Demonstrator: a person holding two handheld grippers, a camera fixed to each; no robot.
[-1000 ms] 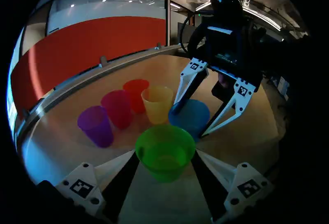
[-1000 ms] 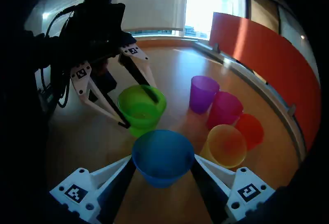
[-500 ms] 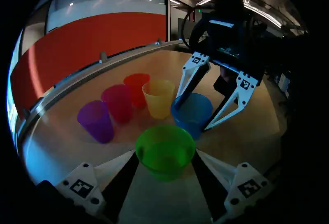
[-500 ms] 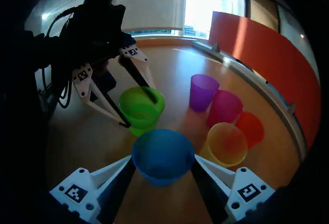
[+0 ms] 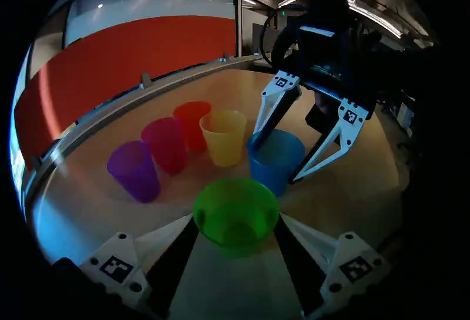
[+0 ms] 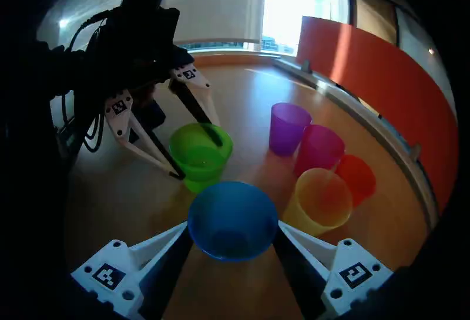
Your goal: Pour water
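Observation:
My left gripper [image 5: 235, 226] is shut on a green cup [image 5: 236, 215] holding a little water, upright just above the wooden table [image 5: 341, 196]. From the opposite side my right gripper [image 6: 232, 231] is shut on a blue cup [image 6: 232, 219], also upright. In the left gripper view the blue cup [image 5: 275, 158] sits just beyond the green one, between the right gripper's white fingers [image 5: 332, 144]. In the right gripper view the green cup [image 6: 200, 154] is held by the left gripper's fingers [image 6: 138, 138], a short gap from the blue cup.
Beside the two held cups a row stands on the table: purple cup [image 5: 133, 170], magenta cup [image 5: 167, 144], red cup [image 5: 191, 123] and yellow cup [image 5: 224, 137]. A red partition [image 5: 129, 56] with a metal rail borders the table's far edge. A person's dark sleeve [image 6: 53, 79] reaches in.
The blue cup has risen slightly and tipped a little toward its camera, showing more of its inside. The green cup has barely moved.

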